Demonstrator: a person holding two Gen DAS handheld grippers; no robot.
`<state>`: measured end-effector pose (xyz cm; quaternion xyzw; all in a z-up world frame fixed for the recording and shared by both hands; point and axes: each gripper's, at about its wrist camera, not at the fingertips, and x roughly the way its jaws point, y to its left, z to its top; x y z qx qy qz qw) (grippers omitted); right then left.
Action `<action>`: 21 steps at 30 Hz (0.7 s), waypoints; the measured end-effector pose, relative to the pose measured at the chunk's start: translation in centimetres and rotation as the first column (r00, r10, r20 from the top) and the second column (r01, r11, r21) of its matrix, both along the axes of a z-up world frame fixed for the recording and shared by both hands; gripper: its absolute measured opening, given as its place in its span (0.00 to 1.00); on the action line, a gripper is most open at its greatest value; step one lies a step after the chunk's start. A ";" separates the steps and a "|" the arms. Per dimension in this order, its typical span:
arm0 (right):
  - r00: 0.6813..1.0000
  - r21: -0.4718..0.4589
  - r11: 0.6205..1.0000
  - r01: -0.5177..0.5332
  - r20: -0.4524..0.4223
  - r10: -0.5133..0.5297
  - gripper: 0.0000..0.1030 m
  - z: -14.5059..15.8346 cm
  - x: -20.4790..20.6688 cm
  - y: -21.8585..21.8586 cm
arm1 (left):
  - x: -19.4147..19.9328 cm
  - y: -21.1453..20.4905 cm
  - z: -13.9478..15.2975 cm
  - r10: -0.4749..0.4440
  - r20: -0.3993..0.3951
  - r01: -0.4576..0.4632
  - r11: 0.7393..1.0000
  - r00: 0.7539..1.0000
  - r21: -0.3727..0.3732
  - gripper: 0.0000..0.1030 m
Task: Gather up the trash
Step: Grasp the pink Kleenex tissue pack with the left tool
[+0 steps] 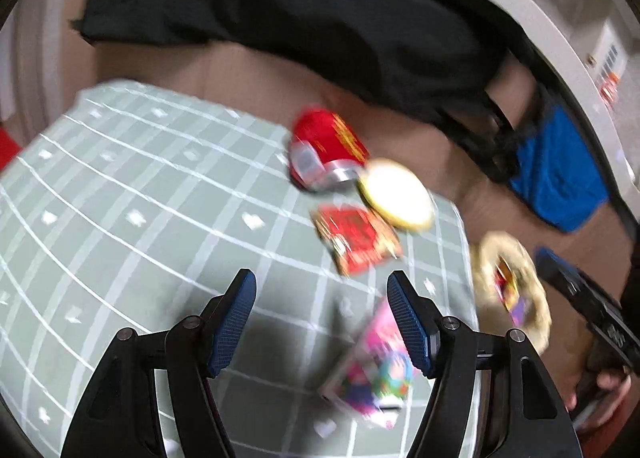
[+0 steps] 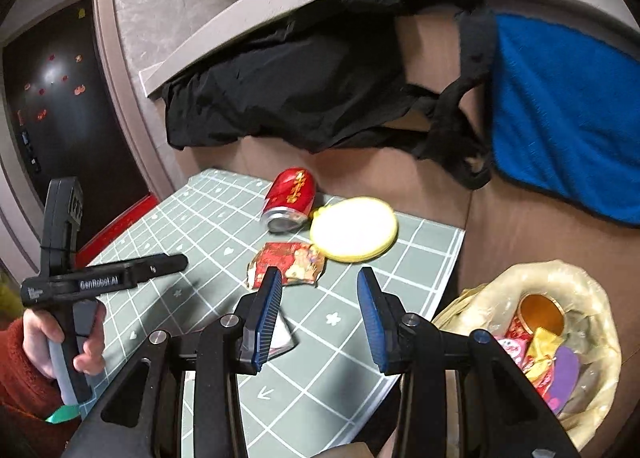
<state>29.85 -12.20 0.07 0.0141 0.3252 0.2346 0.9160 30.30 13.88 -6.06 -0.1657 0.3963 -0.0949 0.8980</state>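
Right gripper open, empty, lower centre. Red wrapper flat just beyond fingertips, long axis crosswise; left gripper open too, farther.

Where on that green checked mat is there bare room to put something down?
The mat's wide stretch left of the red can and the red wrapper is bare. The far right corner is crowded: can, yellow disc and wrapper cluster there, with the bag of trash just off its right edge.
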 end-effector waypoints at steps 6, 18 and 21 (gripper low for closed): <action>0.999 0.002 1.000 0.004 -0.040 -0.004 0.36 -1.3 0.4 0.2 | -0.9 -4.5 -2.1 -0.164 -0.035 0.167 0.982 0.986 0.086 0.66; 0.997 0.013 0.999 0.036 -0.064 -0.035 0.36 -2.3 0.1 -1.2 | 0.0 -8.6 -3.8 -0.197 -0.090 0.213 0.948 0.976 0.236 0.60; 0.997 0.021 0.999 0.047 -0.065 -0.046 0.36 -2.3 0.1 -1.5 | -0.3 -8.3 -3.2 -0.195 -0.068 0.205 0.951 0.979 0.232 0.45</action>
